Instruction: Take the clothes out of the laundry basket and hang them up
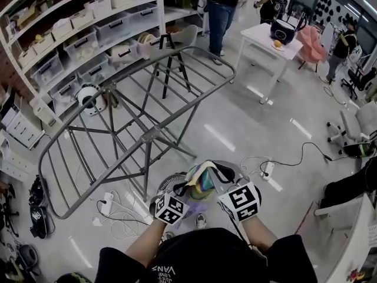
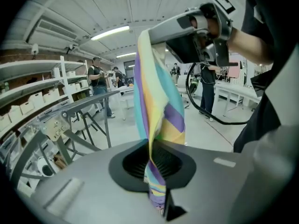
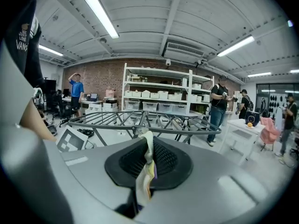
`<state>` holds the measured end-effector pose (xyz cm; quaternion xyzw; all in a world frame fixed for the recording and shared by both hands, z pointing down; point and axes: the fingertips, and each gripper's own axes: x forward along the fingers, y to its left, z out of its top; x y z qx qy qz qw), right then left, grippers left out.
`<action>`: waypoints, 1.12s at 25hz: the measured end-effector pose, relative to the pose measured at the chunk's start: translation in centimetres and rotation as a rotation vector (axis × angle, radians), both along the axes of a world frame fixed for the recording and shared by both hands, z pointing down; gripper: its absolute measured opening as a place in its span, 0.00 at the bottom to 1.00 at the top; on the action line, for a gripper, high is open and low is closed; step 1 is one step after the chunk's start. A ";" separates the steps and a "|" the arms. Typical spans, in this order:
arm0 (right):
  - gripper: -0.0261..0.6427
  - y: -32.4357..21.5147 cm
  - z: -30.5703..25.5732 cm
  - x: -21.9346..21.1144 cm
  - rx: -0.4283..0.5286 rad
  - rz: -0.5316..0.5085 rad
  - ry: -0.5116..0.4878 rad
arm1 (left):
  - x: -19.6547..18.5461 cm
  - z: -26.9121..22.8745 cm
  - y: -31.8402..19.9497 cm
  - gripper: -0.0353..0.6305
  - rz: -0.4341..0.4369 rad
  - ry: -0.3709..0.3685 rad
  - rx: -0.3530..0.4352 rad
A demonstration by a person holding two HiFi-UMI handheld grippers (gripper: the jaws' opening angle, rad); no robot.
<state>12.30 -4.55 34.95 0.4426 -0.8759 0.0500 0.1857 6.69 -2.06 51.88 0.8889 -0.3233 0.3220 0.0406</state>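
The drying rack [image 1: 135, 128] stands mid-floor, shelves [image 1: 76, 37] along the wall to its left, a tabletop [image 1: 262, 35] far off to the right. Nearest, the cloth [image 1: 204, 180] hangs between the left gripper [image 1: 188, 189] and right gripper [image 1: 222, 179].

"VANS" printed in white on the person's black shirt [image 1: 194, 258]

Grey tubular metal drying rack [image 1: 147, 135] barring my way ahead-left, white storage shelves [image 1: 76, 40] behind it, bare glossy floor [image 1: 247, 128] open on my right.

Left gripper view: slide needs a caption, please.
Left tongs and right tongs clamp a striped cloth near the drying rack.
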 end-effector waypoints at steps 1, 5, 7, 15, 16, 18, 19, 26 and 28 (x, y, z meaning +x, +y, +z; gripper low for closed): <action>0.07 -0.2 0.1 0.4 -0.003 0.002 -0.005 | -0.4 -0.2 -0.3 0.08 -0.019 0.000 0.000; 0.07 -1.3 1.1 1.8 -0.026 0.015 -0.015 | -2.6 -2.0 -2.2 0.07 -0.113 0.014 0.018; 0.07 -1.6 2.1 2.3 -0.045 0.015 -0.018 | -3.8 -3.2 -3.3 0.07 -0.164 0.023 0.044; 0.07 -2.8 5.6 3.9 -0.099 0.005 -0.037 | -5.9 -10.3 -6.4 0.07 -0.285 0.092 0.175; 0.07 -3.0 5.9 4.3 -0.106 0.004 -0.038 | -6.1 -11.5 -6.7 0.07 -0.296 0.101 0.196; 0.07 -3.3 6.4 4.9 -0.116 -0.002 -0.041 | -6.3 -14.0 -7.4 0.07 -0.311 0.116 0.239; 0.07 -3.5 6.6 5.0 -0.118 -0.008 -0.046 | -6.3 -15.2 -7.7 0.07 -0.314 0.121 0.258; 0.09 -4.3 8.0 3.6 -0.108 -0.066 -0.099 | -4.9 -20.7 -8.9 0.07 -0.302 0.158 0.363; 0.12 -4.3 8.6 2.8 -0.117 -0.076 -0.125 | -4.3 -21.7 -9.2 0.07 -0.294 0.166 0.383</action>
